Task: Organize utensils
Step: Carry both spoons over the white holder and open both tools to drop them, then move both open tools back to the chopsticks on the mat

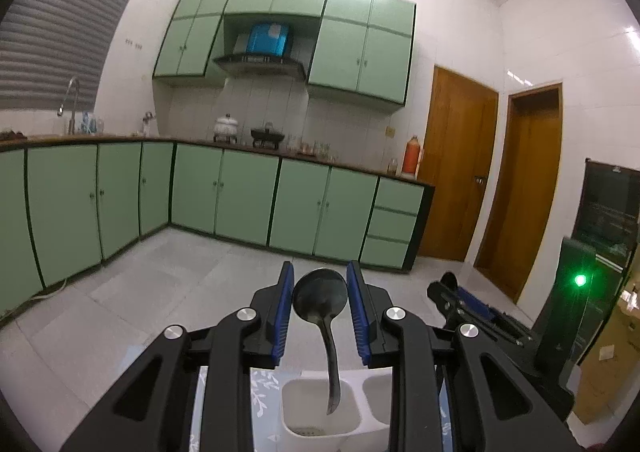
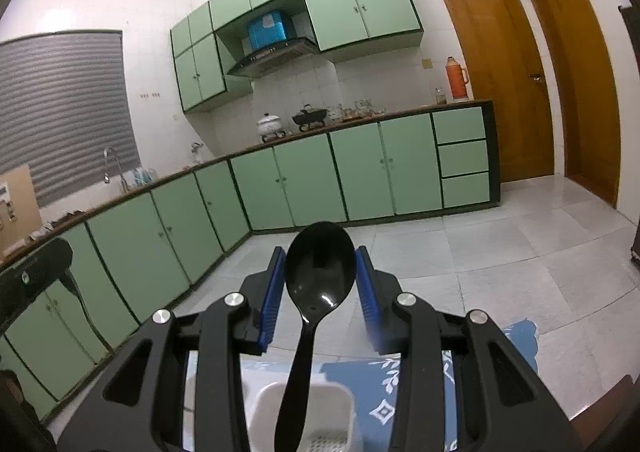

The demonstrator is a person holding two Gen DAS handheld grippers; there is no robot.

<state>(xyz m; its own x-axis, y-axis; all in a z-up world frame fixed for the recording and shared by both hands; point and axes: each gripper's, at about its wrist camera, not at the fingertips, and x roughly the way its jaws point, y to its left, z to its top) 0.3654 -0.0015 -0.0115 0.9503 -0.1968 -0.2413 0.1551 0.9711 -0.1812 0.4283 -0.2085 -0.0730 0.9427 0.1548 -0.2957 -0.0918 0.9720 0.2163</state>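
A white plastic utensil caddy with at least two open compartments sits low in both wrist views on a blue cloth with white leaf print, directly below and just ahead of both grippers. The coming move turns on this: each handle has to travel downward, along its own length, into a compartment. In the right wrist view, the right gripper is clenched on the bowl of a glossy black plastic serving spoon, the blue pads pressing its two edges. The spoon's long axis runs nearly upright, bowl up and facing the camera, handle pointing down at the white compartment with a perforated floor. In the left wrist view, the left gripper grasps a smaller dark metal spoon by the bowl in the same way. Its curved handle hangs down with the tip over the left compartment, just above or inside the rim; I cannot tell which. By my judgement both hands are about equally near, each above its own slot.
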